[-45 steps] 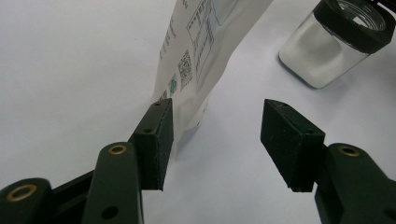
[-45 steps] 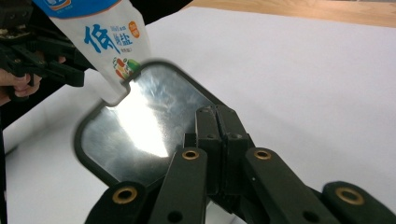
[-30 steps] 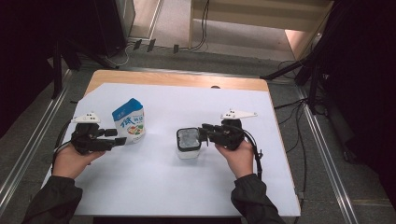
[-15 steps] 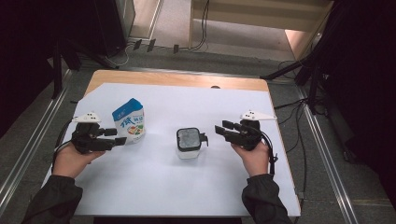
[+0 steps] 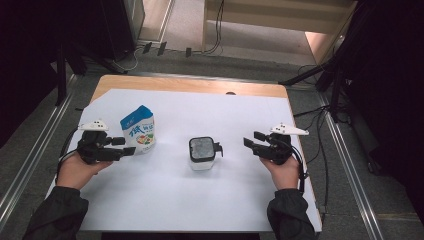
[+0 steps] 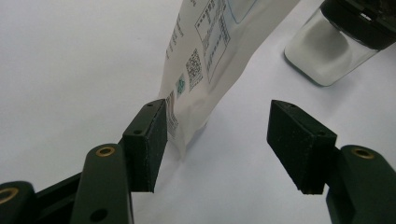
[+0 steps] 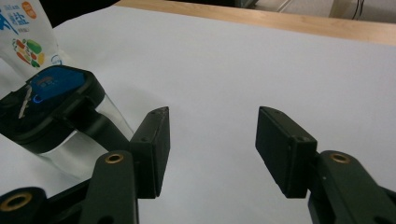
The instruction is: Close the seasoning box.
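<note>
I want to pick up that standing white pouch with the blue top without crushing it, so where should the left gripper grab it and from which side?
Probably the lower side edge of the white printed pouch, approached level from the left gripper's own side. The pouch stands upright, and that thin seam already sits between the open jaws, near one pad, so closing there should pinch flat material, not the bulging middle.

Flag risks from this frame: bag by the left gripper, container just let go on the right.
1. The bag stands upright with only its bottom edge between the left gripper's open jaws; a low pinch could tip it.
2. The container stands free, and the right gripper, whose jaws have just been opening, is apart from it. The handle faces that gripper, so a careless return could knock it over.
</note>
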{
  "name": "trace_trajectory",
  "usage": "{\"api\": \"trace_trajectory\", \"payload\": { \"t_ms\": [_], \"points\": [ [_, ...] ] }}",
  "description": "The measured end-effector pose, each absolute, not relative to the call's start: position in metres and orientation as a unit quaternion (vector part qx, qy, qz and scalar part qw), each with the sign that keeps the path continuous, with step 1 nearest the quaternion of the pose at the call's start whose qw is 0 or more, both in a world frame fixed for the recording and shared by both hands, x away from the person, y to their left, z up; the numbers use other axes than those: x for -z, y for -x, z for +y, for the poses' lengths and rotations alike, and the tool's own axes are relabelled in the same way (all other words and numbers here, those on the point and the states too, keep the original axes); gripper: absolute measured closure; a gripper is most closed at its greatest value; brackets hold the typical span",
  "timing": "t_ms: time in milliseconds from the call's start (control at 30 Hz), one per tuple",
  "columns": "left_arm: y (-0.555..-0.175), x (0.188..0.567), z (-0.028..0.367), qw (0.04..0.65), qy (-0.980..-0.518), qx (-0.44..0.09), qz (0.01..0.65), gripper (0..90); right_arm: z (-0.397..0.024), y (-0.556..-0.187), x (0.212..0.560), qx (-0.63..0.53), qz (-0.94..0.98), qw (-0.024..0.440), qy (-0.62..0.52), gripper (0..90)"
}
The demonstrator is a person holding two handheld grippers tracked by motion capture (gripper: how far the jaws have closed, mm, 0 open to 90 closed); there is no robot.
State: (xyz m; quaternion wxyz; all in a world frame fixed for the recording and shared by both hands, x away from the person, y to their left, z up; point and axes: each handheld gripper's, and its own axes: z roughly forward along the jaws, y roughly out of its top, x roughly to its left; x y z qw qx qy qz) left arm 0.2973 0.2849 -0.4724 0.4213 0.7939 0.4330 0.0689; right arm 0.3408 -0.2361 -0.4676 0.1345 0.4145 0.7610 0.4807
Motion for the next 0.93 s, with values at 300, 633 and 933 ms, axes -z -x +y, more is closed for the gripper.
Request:
{"api": "trace_trajectory", "payload": {
  "t_ms": [300,633,933],
  "points": [
    [-0.299,0.476,0.285,0.416,-0.795,-0.075,0.436,38.3,-0.252,-0.34,0.473,-0.472,0.754,0.146,-0.434,47.2],
    [-0.3,0.477,0.285,0.414,-0.799,-0.077,0.43,37.6,-0.261,-0.337,0.484,-0.461,0.752,0.142,-0.449,47.0],
    [-0.301,0.478,0.285,0.42,-0.796,-0.078,0.429,37.4,-0.263,-0.337,0.487,-0.453,0.755,0.143,-0.452,46.3]
  ]
}}
